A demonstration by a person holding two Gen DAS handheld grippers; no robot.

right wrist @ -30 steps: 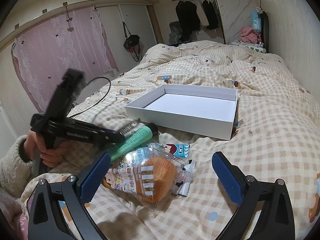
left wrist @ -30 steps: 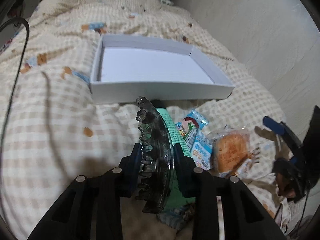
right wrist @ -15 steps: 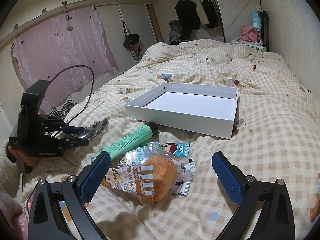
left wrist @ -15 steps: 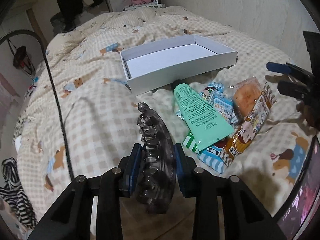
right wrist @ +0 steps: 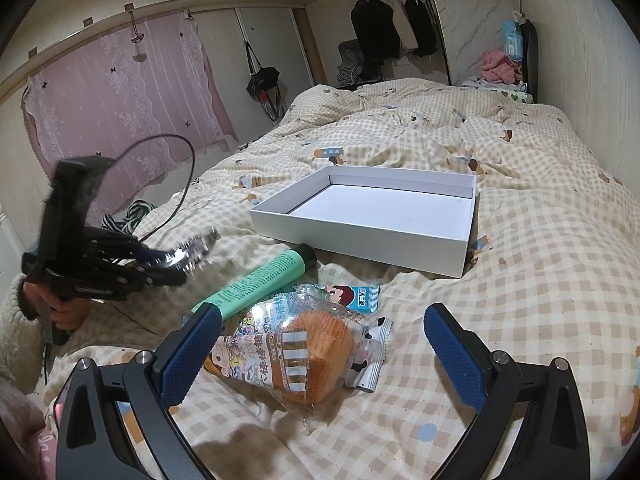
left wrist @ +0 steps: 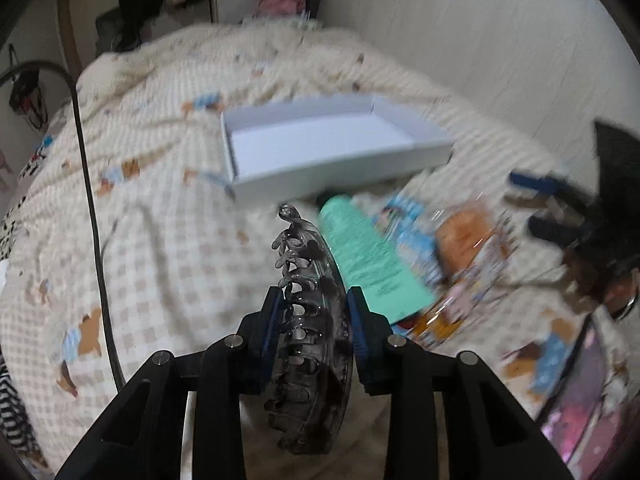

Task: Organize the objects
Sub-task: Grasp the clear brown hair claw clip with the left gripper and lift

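Bed surface, checked quilt (right wrist: 540, 264) with small bear prints; items listed left to right as the right wrist view shows them.

1. Left gripper (left wrist: 314, 312): raised above the quilt at the far left, held by a hand in a fleecy sleeve; blurred in the right wrist view. Jaws clenched on item 2, one blue pad on each flank.
2. Hair claw clip (left wrist: 308, 320), smoky translucent plastic, large. Gripped across its middle, teeth to the left in the left wrist view, tip pointing forward toward the box. Off the quilt.
3. Black cable (right wrist: 176, 168), looping up behind the left gripper.
4. Green tube (right wrist: 260, 280), black cap toward the box, lying flat on the quilt; cap end just beside the box's near wall.
5. Packaged bun (right wrist: 308, 348), clear printed wrapper, orange-brown contents. Lies between the right gripper's fingers, touching neither visibly; overlaps the tube's lower end.
6. Small blue-and-white carton (right wrist: 352, 294) with a cartoon face, behind the bun, partly covered by it.
7. Right gripper (right wrist: 316, 356): low over the quilt, jaws spread wide, holding nothing.
8. White shallow box (right wrist: 360, 236), open top, nothing inside, resting on the quilt beyond the snacks.
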